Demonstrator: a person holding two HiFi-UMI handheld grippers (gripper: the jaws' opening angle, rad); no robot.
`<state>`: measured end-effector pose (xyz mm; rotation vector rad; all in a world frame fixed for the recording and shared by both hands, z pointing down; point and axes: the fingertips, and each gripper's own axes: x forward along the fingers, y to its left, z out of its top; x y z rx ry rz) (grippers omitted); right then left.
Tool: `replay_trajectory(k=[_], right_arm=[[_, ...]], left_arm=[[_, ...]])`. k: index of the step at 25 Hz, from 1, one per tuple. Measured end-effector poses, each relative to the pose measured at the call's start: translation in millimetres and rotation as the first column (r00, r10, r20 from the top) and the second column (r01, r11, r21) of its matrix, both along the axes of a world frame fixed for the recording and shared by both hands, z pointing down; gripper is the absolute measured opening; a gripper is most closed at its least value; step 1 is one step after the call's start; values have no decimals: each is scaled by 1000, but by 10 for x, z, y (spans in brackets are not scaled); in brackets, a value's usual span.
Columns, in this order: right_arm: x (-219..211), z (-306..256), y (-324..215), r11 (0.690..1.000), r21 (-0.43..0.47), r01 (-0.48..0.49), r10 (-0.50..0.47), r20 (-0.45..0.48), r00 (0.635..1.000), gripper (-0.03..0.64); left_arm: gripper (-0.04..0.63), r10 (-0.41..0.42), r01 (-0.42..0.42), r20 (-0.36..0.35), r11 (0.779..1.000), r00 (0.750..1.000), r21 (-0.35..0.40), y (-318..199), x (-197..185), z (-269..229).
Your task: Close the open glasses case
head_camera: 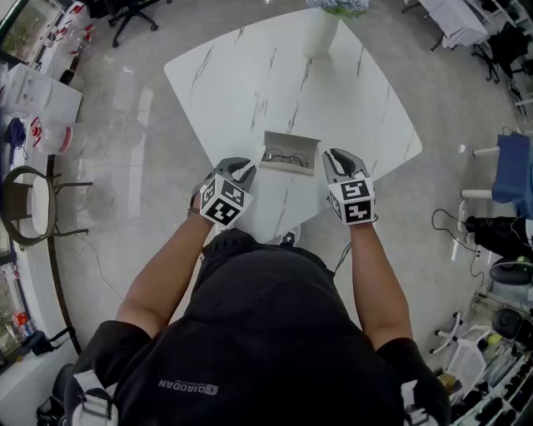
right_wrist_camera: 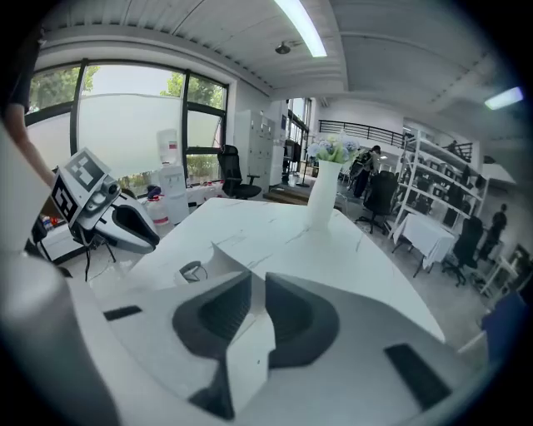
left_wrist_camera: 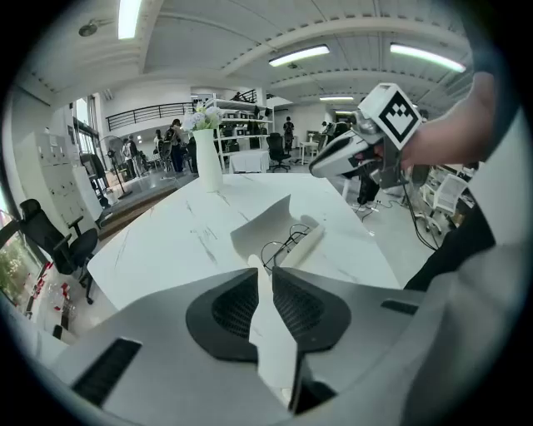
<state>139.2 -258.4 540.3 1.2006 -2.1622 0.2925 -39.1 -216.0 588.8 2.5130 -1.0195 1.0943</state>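
The open white glasses case (head_camera: pixel 289 152) lies near the front edge of the white marble table (head_camera: pixel 250 75), lid up, with dark wire-framed glasses (head_camera: pixel 286 157) inside. My left gripper (head_camera: pixel 236 170) hovers just left of the case, jaws together with nothing between them. My right gripper (head_camera: pixel 336 158) is just right of it, also shut and empty. In the left gripper view the case (left_wrist_camera: pixel 265 226) and glasses (left_wrist_camera: pixel 281 245) sit beyond my jaws (left_wrist_camera: pixel 265 270), with the right gripper (left_wrist_camera: pixel 337 156) above. The right gripper view shows the case (right_wrist_camera: pixel 212 260) left of my jaws (right_wrist_camera: pixel 256 287).
A tall white vase (head_camera: pixel 320 32) with flowers stands at the table's far end. Office chairs (head_camera: pixel 133 12), a round stool (head_camera: pixel 29 204) and cluttered shelves ring the table. Cables (head_camera: pixel 445 225) and a blue object (head_camera: pixel 512 170) lie on the floor at the right.
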Motion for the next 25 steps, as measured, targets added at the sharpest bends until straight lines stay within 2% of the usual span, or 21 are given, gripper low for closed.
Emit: replay_trajectory(k=[9,16,25], right_arm=[[-3,231,-170,999,-26,30,-32,-70,997,54],[-26,363,-256,993,-60,98,-108,-191,976,54],[-3,499,-345,989,-95,116,-134,-216,967,54]], left_arm=[[58,56,-54,66,998,996,-31,-10,21,230],[69,106,-100,120,994,987,-53,-31,60,415],[69,150,-139,172,988,974,-72,-65,166,556]])
